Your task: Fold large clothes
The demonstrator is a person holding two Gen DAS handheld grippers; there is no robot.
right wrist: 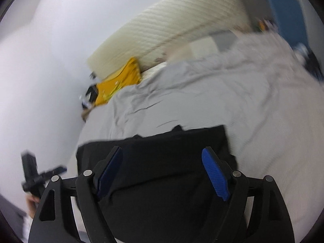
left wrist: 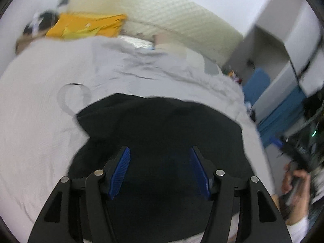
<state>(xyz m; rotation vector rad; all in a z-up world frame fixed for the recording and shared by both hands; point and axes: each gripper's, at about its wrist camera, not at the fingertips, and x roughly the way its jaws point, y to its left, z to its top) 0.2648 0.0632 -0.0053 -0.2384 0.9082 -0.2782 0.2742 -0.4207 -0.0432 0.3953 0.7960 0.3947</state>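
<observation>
A black garment [left wrist: 162, 125] lies folded in a compact block on the pale grey bedsheet [left wrist: 40, 121]. My left gripper [left wrist: 160, 151] is open above its near part, blue pads wide apart, holding nothing. In the right wrist view the same black garment [right wrist: 162, 151] lies under my right gripper [right wrist: 162, 154], which is also open and empty. The other hand-held gripper shows at the right edge of the left wrist view [left wrist: 291, 154] and at the lower left of the right wrist view [right wrist: 32, 172]. Both views are blurred by motion.
A cream mattress or headboard [left wrist: 162, 10] leans on the wall behind the bed. A yellow item [left wrist: 87, 26] and a black-and-white object [left wrist: 40, 22] lie at the bed's head. White shelving with blue panels [left wrist: 283, 70] stands to the right of the bed.
</observation>
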